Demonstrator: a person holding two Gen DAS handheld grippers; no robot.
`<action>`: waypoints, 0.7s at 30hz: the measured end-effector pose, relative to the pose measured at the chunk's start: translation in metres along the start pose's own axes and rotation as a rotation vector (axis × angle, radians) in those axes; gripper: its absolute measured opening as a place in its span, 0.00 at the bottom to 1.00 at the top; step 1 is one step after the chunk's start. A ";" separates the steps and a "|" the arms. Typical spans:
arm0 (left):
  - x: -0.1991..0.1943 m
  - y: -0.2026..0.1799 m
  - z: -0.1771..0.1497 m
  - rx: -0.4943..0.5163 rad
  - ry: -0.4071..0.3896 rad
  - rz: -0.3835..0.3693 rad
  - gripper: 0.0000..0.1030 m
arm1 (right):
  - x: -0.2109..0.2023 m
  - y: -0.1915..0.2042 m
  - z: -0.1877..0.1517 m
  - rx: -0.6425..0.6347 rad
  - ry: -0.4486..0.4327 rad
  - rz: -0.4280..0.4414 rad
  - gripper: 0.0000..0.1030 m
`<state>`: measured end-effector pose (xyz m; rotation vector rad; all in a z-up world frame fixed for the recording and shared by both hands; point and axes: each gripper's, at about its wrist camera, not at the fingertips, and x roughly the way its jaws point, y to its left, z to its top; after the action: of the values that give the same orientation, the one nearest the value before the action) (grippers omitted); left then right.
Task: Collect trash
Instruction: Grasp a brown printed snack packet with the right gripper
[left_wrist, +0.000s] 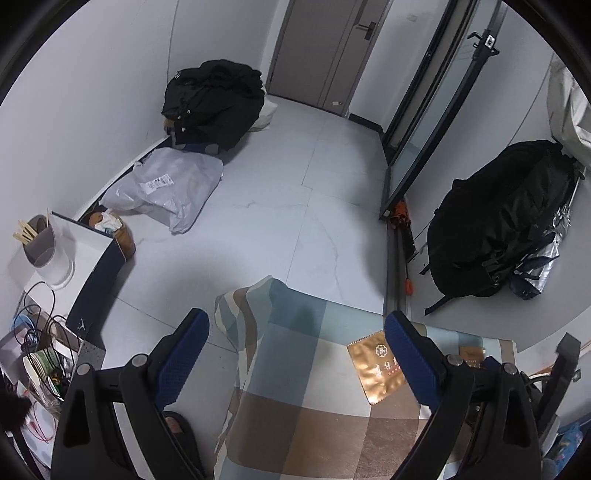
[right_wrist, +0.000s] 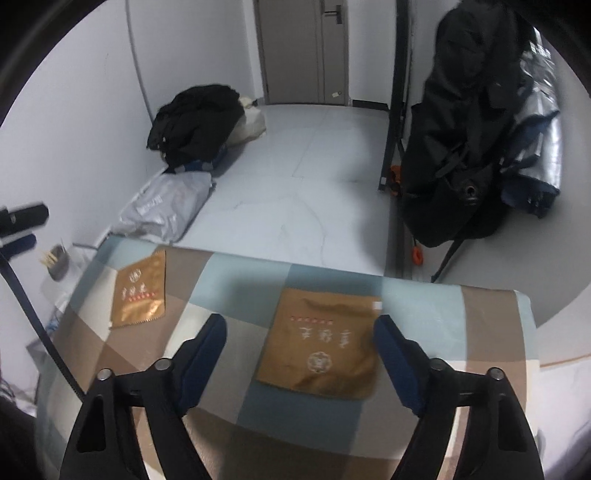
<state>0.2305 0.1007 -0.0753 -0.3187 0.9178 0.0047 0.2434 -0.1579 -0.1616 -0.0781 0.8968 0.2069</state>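
Checked cloth covers the table (right_wrist: 325, 424), and both gold wrappers still lie flat on it, so I judge nothing is collected yet. My right hand-held gripper (right_wrist: 300, 363) is spread around the near wrapper (right_wrist: 319, 356); my left hand-held gripper (left_wrist: 297, 363), also spread and empty, hovers beside the far wrapper (left_wrist: 376, 369).

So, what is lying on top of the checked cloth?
Two flat gold packets lie on the checked cloth: one between the right gripper's open jaws, another farther left. What the cloth covers cannot be seen.
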 end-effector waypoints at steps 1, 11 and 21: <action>0.000 0.001 0.000 -0.006 0.005 0.002 0.91 | 0.003 0.000 -0.001 -0.001 0.016 -0.021 0.65; 0.002 0.006 0.002 -0.023 0.022 0.005 0.91 | -0.005 0.021 -0.012 -0.122 -0.015 -0.012 0.29; 0.003 0.005 0.002 -0.010 0.027 0.000 0.91 | -0.012 0.019 -0.011 -0.104 0.005 0.081 0.02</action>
<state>0.2334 0.1057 -0.0774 -0.3288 0.9448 0.0054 0.2238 -0.1425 -0.1588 -0.1392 0.8948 0.3292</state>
